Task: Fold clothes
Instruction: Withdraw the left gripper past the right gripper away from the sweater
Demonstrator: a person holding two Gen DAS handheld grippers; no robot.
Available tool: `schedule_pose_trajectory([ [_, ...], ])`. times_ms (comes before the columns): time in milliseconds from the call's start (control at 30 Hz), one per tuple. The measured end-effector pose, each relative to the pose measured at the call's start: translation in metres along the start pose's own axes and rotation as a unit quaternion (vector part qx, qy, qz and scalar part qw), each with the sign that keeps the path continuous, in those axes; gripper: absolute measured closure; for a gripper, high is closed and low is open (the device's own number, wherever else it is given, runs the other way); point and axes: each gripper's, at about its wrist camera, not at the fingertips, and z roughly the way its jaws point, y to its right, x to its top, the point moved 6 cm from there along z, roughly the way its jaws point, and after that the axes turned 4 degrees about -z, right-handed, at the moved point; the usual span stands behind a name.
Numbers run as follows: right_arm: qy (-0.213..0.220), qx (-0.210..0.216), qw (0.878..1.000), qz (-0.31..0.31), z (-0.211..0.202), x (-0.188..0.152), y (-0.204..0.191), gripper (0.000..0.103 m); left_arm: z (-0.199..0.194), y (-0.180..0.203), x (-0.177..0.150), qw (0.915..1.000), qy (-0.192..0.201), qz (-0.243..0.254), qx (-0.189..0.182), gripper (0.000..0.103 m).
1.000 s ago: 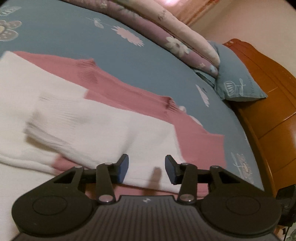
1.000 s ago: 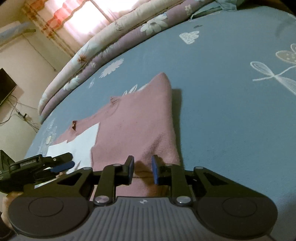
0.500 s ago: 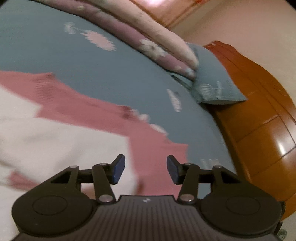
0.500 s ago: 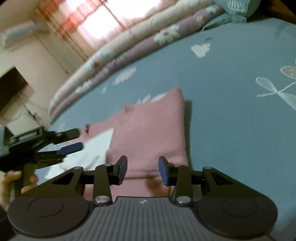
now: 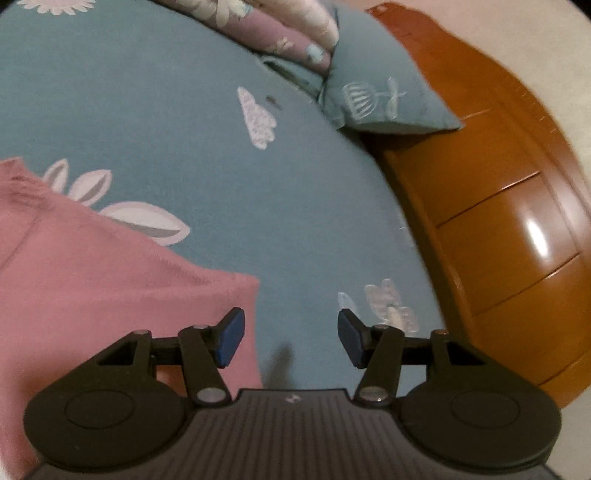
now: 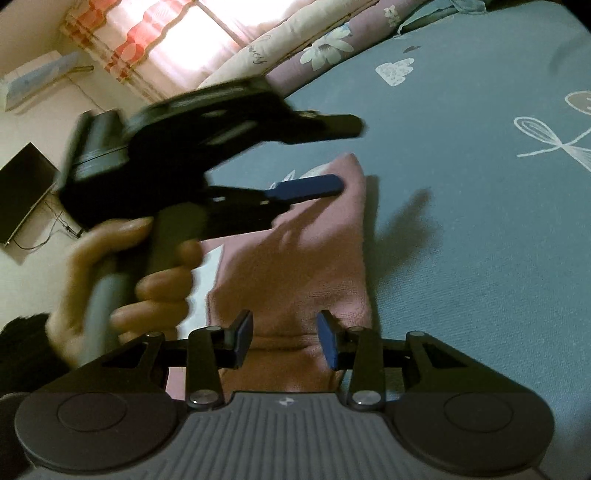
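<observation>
A pink garment [image 5: 92, 288] lies flat on the blue flowered bedsheet [image 5: 184, 129]; its near right corner sits by my left gripper's left finger. My left gripper [image 5: 290, 338] hovers over bare sheet just past that corner, jaws opening, nothing between them. In the right wrist view the same pink garment [image 6: 314, 258] runs away from my right gripper [image 6: 286, 339], which stands open low over its near edge, pads apart from the cloth. A hand [image 6: 147, 288] holds the left gripper [image 6: 343, 155] above the garment's far part. A white patch [image 6: 210, 269] shows beside the pink.
A rolled flowered quilt [image 5: 277, 29] and a blue pillow [image 5: 384, 99] lie at the bed's far side. The wooden headboard [image 5: 498, 221] borders the right. A curtained window [image 6: 147, 37] and a dark screen [image 6: 26, 192] are on the left wall.
The left gripper swept right, off the white part to the pink corner and bare sheet, and its jaws widened. The right gripper's jaws went from nearly shut to open.
</observation>
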Motion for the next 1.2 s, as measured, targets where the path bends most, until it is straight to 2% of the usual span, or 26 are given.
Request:
schedule_pose_trajectory([
  [133, -0.002, 0.006, 1.000, 0.007, 0.000, 0.002, 0.004, 0.059, 0.025, 0.000, 0.003, 0.9999, -0.013, -0.001, -0.010, 0.047],
  [233, -0.003, 0.002, 1.000, 0.015, 0.002, 0.002, 0.006, 0.067, 0.039, 0.005, 0.002, 0.9998, -0.019, 0.011, -0.004, 0.047],
  [333, -0.006, 0.010, 1.000, 0.019, -0.001, 0.003, 0.007, 0.065, 0.026, 0.013, 0.003, 0.9994, -0.028, 0.021, -0.007, 0.048],
  [400, -0.008, 0.013, 1.000, 0.013, -0.001, 0.002, 0.005, 0.059, 0.007, 0.015, 0.005, 0.9993, -0.017, 0.031, -0.012, 0.046],
  [467, -0.009, 0.009, 1.000, 0.006, 0.000, 0.001, 0.002, 0.058, -0.010, 0.015, 0.009, 0.9991, -0.007, 0.038, -0.015, 0.041],
  [533, -0.011, 0.001, 1.000, -0.005, 0.001, -0.002, 0.000, 0.058, -0.018, 0.008, 0.012, 0.9994, -0.001, 0.034, -0.004, 0.039],
  [700, -0.011, 0.000, 1.000, -0.005, 0.001, -0.001, 0.001, 0.058, -0.003, -0.009, 0.006, 0.9998, -0.015, 0.008, 0.005, 0.038],
  [733, -0.012, 0.002, 1.000, -0.002, 0.001, 0.000, 0.003, 0.058, 0.001, -0.010, 0.006, 0.9999, -0.013, 0.007, 0.006, 0.036],
  [800, -0.012, 0.006, 1.000, 0.001, 0.000, 0.001, 0.004, 0.058, 0.009, -0.007, 0.009, 0.9999, -0.009, 0.009, 0.002, 0.026],
  [833, -0.012, 0.007, 1.000, 0.002, 0.001, 0.001, 0.004, 0.058, 0.012, -0.005, 0.011, 0.9999, -0.008, 0.012, 0.004, 0.025],
  [967, -0.014, 0.006, 1.000, -0.001, 0.006, 0.007, -0.005, 0.058, 0.019, 0.006, 0.016, 0.9991, -0.014, 0.034, 0.023, 0.024],
  [1200, -0.014, 0.005, 1.000, -0.003, 0.005, 0.004, -0.006, 0.058, 0.018, 0.012, 0.014, 0.9989, -0.024, 0.040, 0.005, 0.024],
])
